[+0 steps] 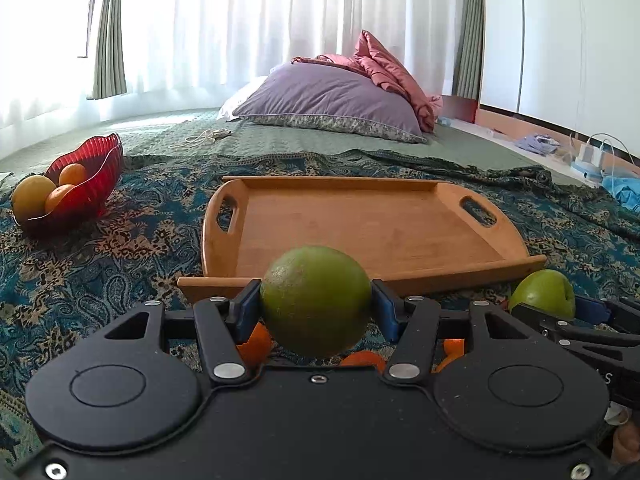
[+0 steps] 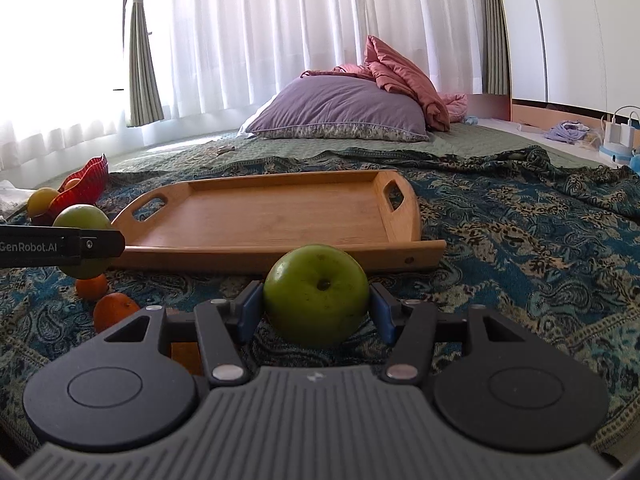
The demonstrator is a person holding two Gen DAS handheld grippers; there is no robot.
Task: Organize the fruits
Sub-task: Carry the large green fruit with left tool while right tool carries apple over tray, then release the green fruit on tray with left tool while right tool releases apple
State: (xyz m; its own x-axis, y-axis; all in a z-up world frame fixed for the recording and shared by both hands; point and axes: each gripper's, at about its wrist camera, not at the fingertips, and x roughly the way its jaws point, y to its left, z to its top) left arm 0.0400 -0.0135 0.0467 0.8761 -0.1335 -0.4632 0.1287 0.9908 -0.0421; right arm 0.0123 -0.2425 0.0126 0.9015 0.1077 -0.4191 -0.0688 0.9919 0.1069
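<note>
1. Left gripper (image 1: 316, 306) is clamped on a round, dull-green citrus fruit with pebbled skin (image 1: 316, 306); both blue pads press its sides, and it hangs clear of the cloth.
2. Right gripper (image 2: 316, 306) is likewise clamped on a smooth green apple (image 2: 316, 294), blue pads against its flanks and its stem dimple facing the camera.
3. From either gripper, the rectangular bamboo tray with 2 cut-out handles (image 1: 360, 224) lies at 12 o'clock, just beyond the held fruit. It holds nothing. Its long axis runs across both views, 9 to 3 o'clock, with the near rim facing the grippers.
4. My reading is that the tray is the likely drop spot, and the coming move turns on lifting each fruit over that near rim. Both hands look about equally near. The left faces the tray's left half and the right its right half, so the 2 need not cross.
5. In the left wrist view the apple and right gripper sit at 3 o'clock, close alongside; the risk is the 2 tools bumping if they converge.
6. Small orange mandarins (image 2: 114, 310) lie on the cloth below the left gripper, at 8 o'clock in the right wrist view, short of the tray.
7. At 10 o'clock, well apart from the tray, a ribbed red glass bowl (image 1: 96, 176) holds more orange and yellow fruit.
8. Everything rests on a blue-and-tan paisley cloth (image 2: 520, 264) over a bed; a purple pillow (image 1: 332, 100) lies far off at 12 o'clock, out of the way.
</note>
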